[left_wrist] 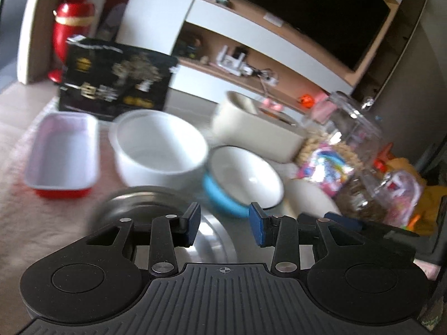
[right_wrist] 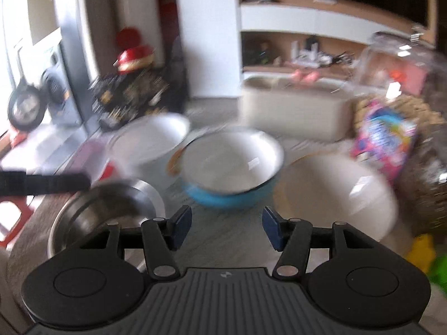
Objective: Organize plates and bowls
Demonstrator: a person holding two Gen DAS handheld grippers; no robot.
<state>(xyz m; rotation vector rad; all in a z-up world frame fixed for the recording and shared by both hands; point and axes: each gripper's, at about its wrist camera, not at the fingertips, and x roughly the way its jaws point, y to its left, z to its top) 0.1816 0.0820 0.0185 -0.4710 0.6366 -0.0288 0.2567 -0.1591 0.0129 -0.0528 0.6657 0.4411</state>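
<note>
cluttered table [left_wrist: 184, 103] holds blue bowl [right_wrist: 232, 164]; both grippers [left_wrist: 225, 224] [right_wrist: 227, 227] gape empty.

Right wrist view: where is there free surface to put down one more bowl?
The clearest bare patch is the grey surface behind the blue bowl, in front of the cream box. A smaller strip lies between the right gripper and that bowl. Elsewhere it is crowded: steel bowl left, white plate right.
</note>
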